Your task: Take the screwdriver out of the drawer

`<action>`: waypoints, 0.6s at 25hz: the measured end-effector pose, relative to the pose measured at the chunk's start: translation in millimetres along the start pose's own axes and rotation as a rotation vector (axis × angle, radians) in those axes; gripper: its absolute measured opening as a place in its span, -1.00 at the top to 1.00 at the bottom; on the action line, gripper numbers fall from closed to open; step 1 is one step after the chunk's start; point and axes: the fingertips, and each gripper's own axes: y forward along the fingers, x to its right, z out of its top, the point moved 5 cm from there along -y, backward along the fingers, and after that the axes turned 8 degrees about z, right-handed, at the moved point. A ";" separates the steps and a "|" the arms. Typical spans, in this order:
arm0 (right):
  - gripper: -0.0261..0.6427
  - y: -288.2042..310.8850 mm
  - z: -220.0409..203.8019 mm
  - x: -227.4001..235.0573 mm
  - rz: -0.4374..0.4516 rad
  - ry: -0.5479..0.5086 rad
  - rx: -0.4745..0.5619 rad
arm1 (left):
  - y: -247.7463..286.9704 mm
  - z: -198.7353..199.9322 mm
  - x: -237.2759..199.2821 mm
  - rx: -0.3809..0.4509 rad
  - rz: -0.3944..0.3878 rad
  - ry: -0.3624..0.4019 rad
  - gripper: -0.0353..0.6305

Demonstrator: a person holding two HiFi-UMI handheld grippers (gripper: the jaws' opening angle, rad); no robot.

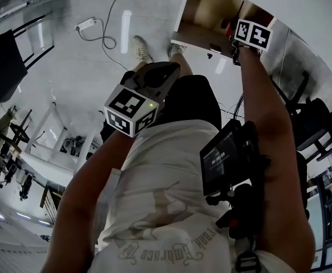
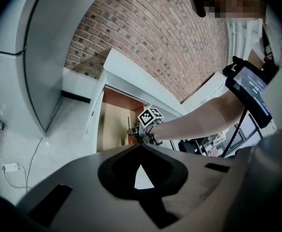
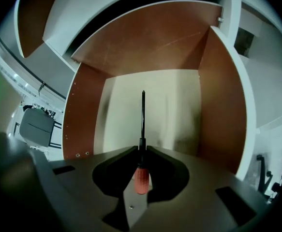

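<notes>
While R gripper (image 3: 141,152) pinches 1 screwdriver (image 3: 141,179) at 1 drawer (image 3: 85,112); L gripper (image 2: 141,148) jaws together, empty.

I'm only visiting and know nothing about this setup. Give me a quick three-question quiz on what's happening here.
1. True or false: the left tool grips the screwdriver.
2. What colour is the screwdriver's handle? A blue, B red-orange, C green.
3. Fill in: the right tool holds the screwdriver above an open ____.
Key: 1 false, its jaws are together on nothing; 2 B; 3 drawer.
</notes>
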 end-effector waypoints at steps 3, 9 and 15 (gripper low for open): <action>0.72 -16.2 -3.2 -7.9 0.012 -0.002 0.017 | -3.6 7.7 6.3 0.010 -0.013 0.019 0.83; 0.72 -17.1 -3.3 -11.2 0.018 -0.001 0.030 | 2.5 19.0 -6.7 0.012 -0.024 0.049 0.83; 0.72 -33.5 -0.7 -15.9 0.024 0.002 0.069 | -2.7 28.5 -8.1 0.015 -0.034 0.077 0.83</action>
